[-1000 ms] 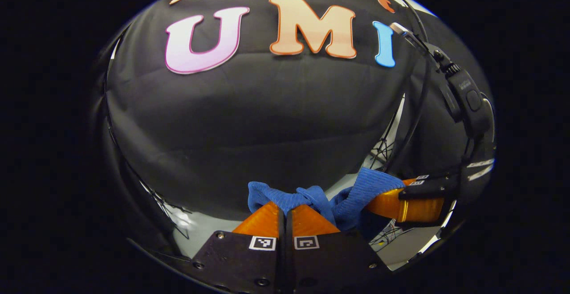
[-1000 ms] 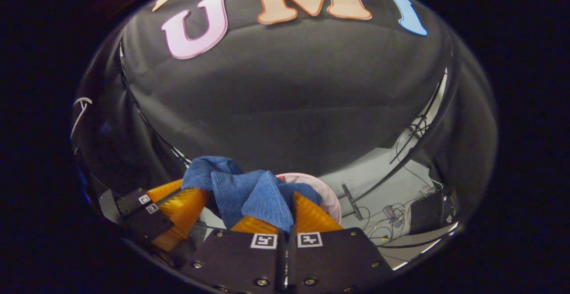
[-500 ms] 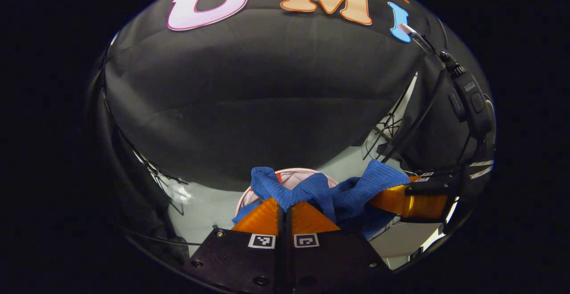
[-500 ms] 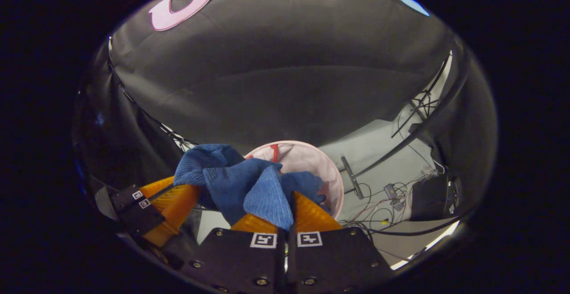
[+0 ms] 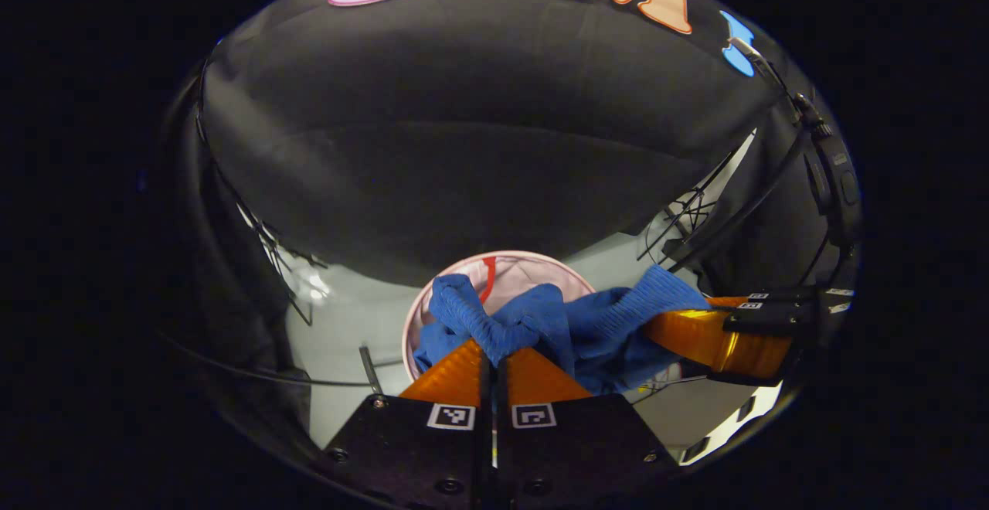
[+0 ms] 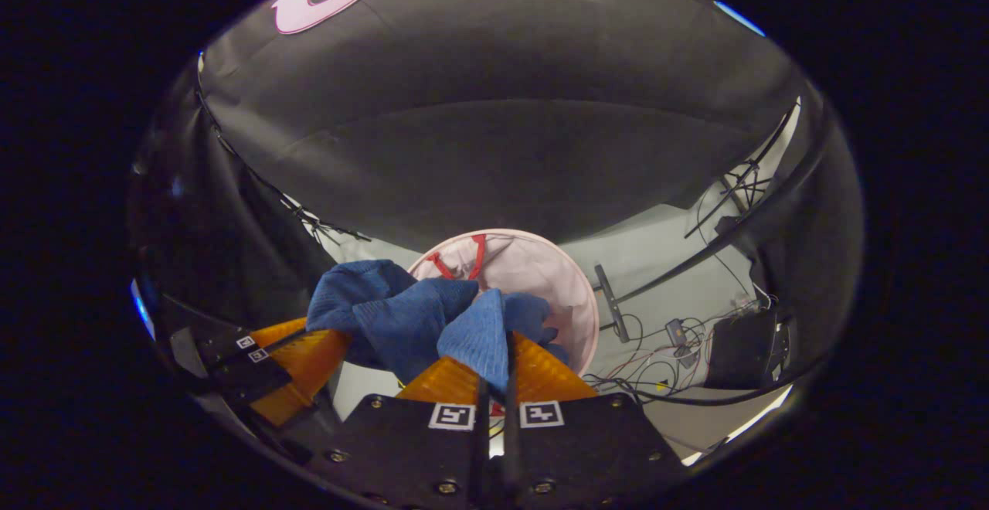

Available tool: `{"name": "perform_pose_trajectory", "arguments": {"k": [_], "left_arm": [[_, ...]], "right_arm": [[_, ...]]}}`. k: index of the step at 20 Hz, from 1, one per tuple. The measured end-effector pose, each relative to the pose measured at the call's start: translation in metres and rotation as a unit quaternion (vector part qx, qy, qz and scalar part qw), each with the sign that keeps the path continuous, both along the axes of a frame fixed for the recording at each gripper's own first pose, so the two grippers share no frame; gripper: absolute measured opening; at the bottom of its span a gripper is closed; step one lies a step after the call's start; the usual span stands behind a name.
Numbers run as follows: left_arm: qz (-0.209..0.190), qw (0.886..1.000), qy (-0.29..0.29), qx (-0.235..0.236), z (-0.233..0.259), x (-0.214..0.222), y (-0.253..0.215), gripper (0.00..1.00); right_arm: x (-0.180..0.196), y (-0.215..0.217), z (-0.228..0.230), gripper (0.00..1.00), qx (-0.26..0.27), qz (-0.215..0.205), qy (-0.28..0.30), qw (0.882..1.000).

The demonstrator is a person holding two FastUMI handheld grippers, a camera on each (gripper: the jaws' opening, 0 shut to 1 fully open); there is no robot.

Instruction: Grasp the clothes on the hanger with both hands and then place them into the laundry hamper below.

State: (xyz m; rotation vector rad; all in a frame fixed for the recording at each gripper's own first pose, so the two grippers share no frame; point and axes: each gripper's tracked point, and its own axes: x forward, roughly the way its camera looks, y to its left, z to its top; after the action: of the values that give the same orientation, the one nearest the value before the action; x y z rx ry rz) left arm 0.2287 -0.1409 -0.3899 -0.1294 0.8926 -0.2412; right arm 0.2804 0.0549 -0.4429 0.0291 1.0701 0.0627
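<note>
Left gripper view: the left tongs are pressed together on a fold of the blue cloth; both fingers pinch the fabric with no gap between them. The cloth is ribbed and bunched, and it stretches from these tongs toward the right tongs, which enter from the right edge of this view and grip its far end. Between the two sets of tongs the cloth sags in loose folds, held off the floor.

Under the cloth sits the laundry hamper, round, pale pink, mouth open upward, with a red strap on its inner wall. Part of the hamper rim is covered by the hanging cloth. The hamper stands on a light grey floor.

Right gripper view: the right tongs are closed on a fold of the blue cloth, fingers squeezed tight with fabric rising between them. The left tongs show at lower left, gripping the other end. The laundry hamper lies just beyond and below the cloth, its mouth partly overlapped by it; whether the cloth touches the rim I cannot tell. Cables and a dark box lie on the floor to the right of the hamper, apart from it.
</note>
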Motion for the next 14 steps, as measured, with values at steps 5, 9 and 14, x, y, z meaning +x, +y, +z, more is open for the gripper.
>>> {"name": "perform_pose_trajectory", "arguments": {"k": [5, 9, 14], "left_arm": [[-0.002, 0.999, -0.034, 0.015, 0.041, -0.006, -0.001, 0.07], [0.019, 0.998, -0.045, 0.026, 0.060, -0.018, -0.002, 0.25], [0.050, 0.997, -0.056, 0.033, 0.079, -0.035, -0.001, 0.50]], "right_arm": [[-0.005, 0.003, 0.031, 0.13, 0.018, 0.020, -0.027, 0.999], [-0.013, 0.004, 0.052, 0.24, 0.036, 0.029, -0.047, 0.998], [-0.028, -0.005, 0.076, 0.73, 0.040, 0.058, -0.071, 0.995]]}}
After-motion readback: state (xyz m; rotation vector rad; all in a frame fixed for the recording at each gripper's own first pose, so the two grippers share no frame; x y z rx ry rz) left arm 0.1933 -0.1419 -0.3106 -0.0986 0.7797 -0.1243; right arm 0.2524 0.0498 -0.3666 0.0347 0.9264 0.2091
